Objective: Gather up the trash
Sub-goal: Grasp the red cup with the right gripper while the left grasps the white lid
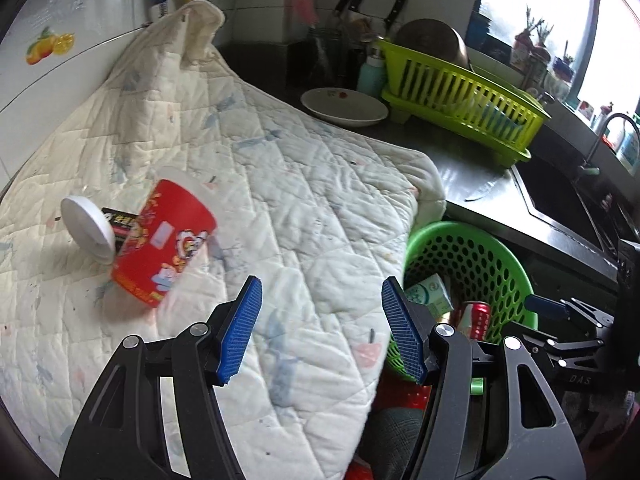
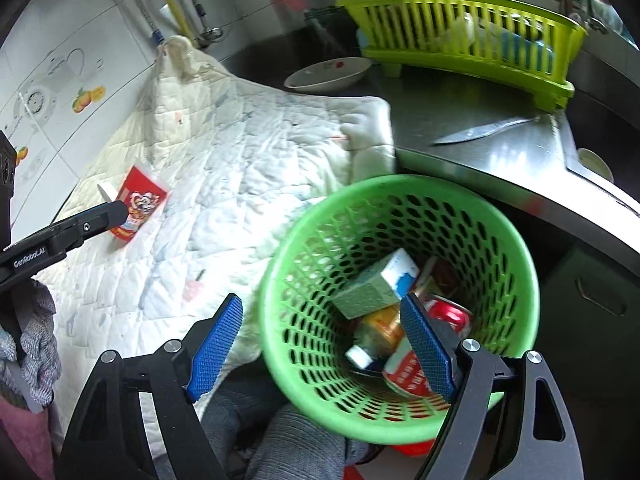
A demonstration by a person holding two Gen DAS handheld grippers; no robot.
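Note:
A red printed paper cup (image 1: 164,240) lies on its side on a white quilted cloth (image 1: 248,184), with a white round lid (image 1: 87,227) and a small black packet (image 1: 120,222) beside it. My left gripper (image 1: 320,328) is open and empty, above the cloth and to the right of the cup. A green mesh basket (image 2: 516,248) holds a box, a red can and other trash. My right gripper (image 2: 324,344) is open and empty, its jaws straddling the basket's near left rim. The cup also shows in the right wrist view (image 2: 140,206).
A lime dish rack (image 1: 460,104) and a white bowl (image 1: 344,106) stand on the dark counter behind the cloth. A knife (image 2: 480,130) lies on the steel counter. A sink (image 1: 568,196) is at the right. A white appliance (image 1: 60,32) is at the left.

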